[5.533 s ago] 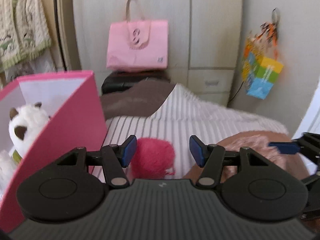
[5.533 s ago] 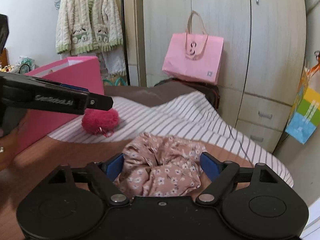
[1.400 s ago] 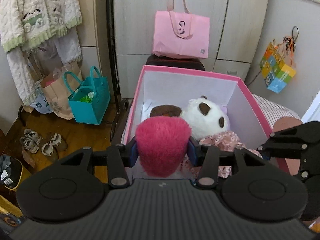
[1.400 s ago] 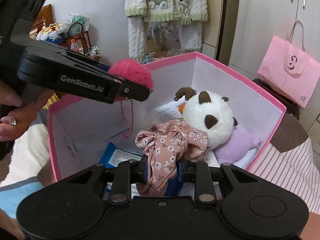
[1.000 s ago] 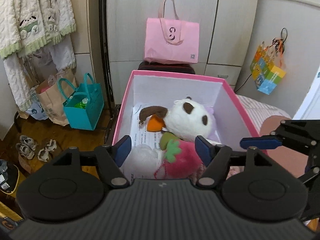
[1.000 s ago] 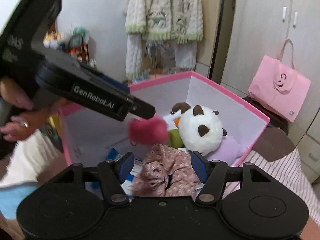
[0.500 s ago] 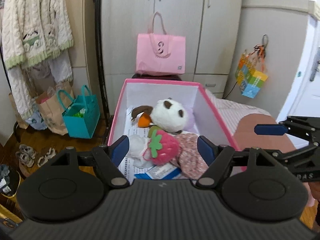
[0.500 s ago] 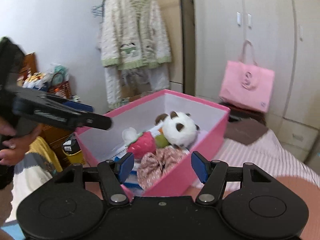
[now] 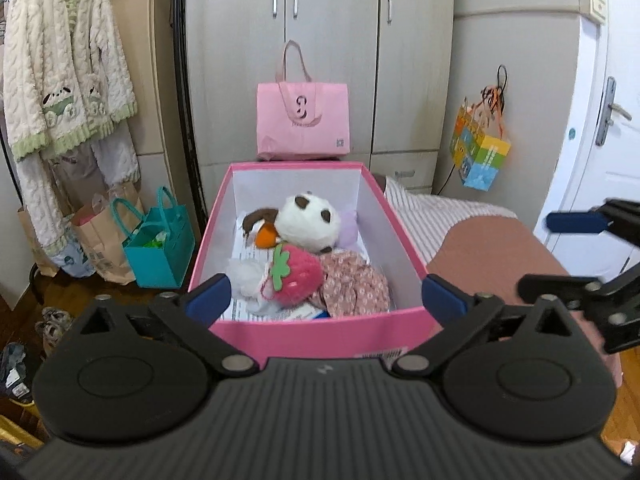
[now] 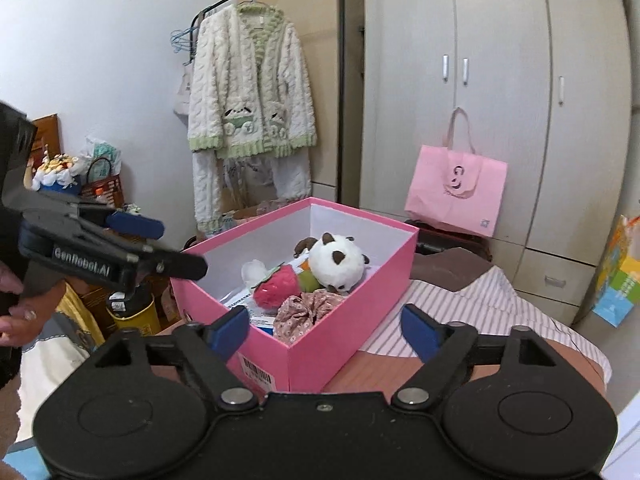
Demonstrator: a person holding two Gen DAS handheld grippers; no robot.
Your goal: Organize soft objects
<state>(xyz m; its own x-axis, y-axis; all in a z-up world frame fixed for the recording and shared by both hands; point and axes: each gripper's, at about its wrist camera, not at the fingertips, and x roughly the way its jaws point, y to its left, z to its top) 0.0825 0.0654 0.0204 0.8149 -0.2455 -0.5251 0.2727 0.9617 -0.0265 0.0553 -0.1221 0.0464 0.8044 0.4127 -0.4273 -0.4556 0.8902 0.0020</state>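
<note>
The pink box (image 9: 320, 336) stands on the bed and holds a white panda plush (image 9: 310, 224), a red strawberry plush (image 9: 298, 276) and a bunched floral fabric piece (image 9: 352, 284). My left gripper (image 9: 326, 299) is just short of the box's near wall, its jaws opening wide with nothing gripped between them. From the right, the same box (image 10: 352, 332) shows the strawberry plush (image 10: 276, 286) and the floral fabric (image 10: 308, 308) inside. My right gripper (image 10: 324, 331) hovers before the box's corner, jaws opening and empty. The left gripper (image 10: 160, 245) shows at the left there.
A striped sheet (image 9: 432, 216) and brown cover (image 9: 492, 248) lie right of the box. Behind it a pink tote bag (image 9: 303, 120) leans on the wardrobe. A teal bag (image 9: 160, 248) and a hanging cardigan (image 9: 68, 80) are at left. A hand (image 10: 16, 320) holds the left gripper.
Both grippers have drawn back from the box and their jaws have spread wider. The strawberry plush and floral fabric, let go a second ago, lie in the box.
</note>
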